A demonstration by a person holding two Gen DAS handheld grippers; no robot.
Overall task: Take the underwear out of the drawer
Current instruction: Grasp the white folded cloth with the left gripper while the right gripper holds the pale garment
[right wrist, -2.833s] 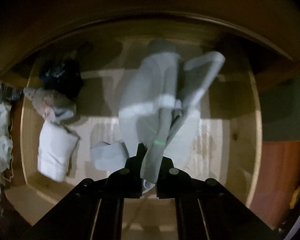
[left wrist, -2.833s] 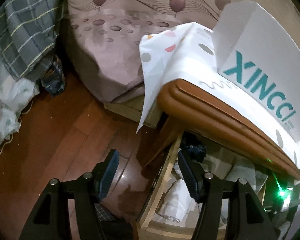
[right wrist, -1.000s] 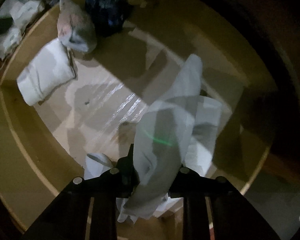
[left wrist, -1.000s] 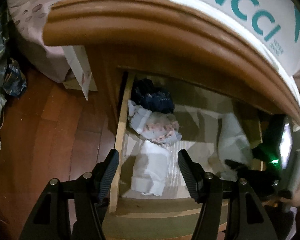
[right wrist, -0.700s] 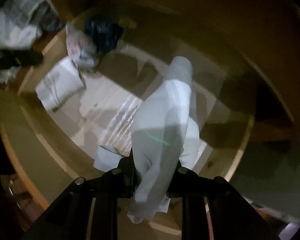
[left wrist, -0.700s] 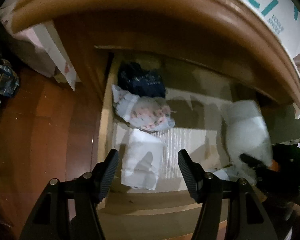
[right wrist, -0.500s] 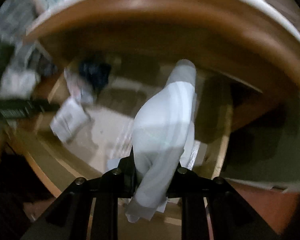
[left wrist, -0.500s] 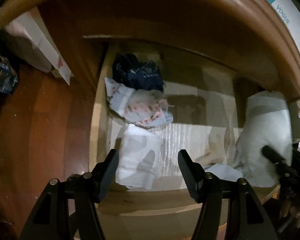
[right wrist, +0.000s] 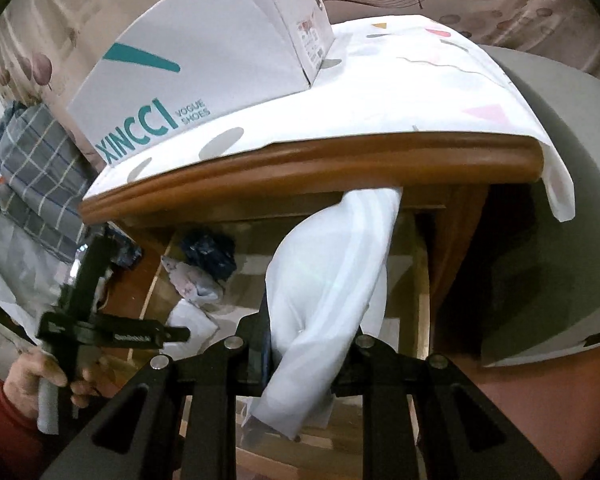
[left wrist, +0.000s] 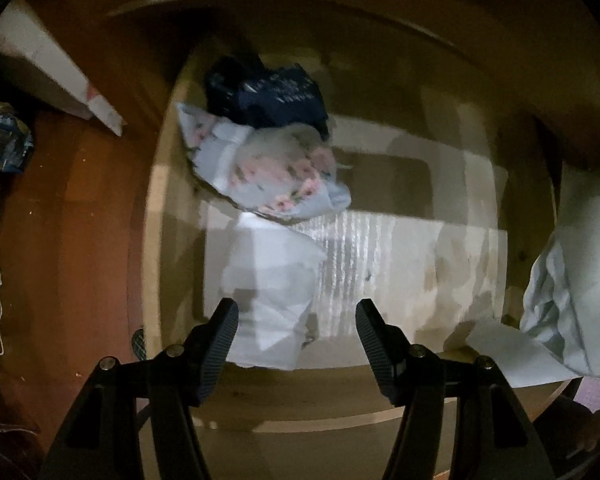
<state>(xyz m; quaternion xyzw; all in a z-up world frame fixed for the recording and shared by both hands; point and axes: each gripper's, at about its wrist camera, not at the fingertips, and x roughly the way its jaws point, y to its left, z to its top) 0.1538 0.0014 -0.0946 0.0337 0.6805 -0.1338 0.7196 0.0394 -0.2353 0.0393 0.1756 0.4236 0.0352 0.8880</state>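
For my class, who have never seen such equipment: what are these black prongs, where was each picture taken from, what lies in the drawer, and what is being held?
No robot is here. A person holds a hand-held two-finger gripper in each hand, each with a camera looking along its fingers.

The left camera looks straight down into the open drawer. The left gripper is open and holds nothing. Below it lie a folded white garment, a floral garment and a dark garment.

The right camera looks at the nightstand front. The right gripper is shut on a pale garment that hangs above the drawer. On top stand a patterned cloth and a shoe box. At the lower left, the person's hand holds the other gripper.
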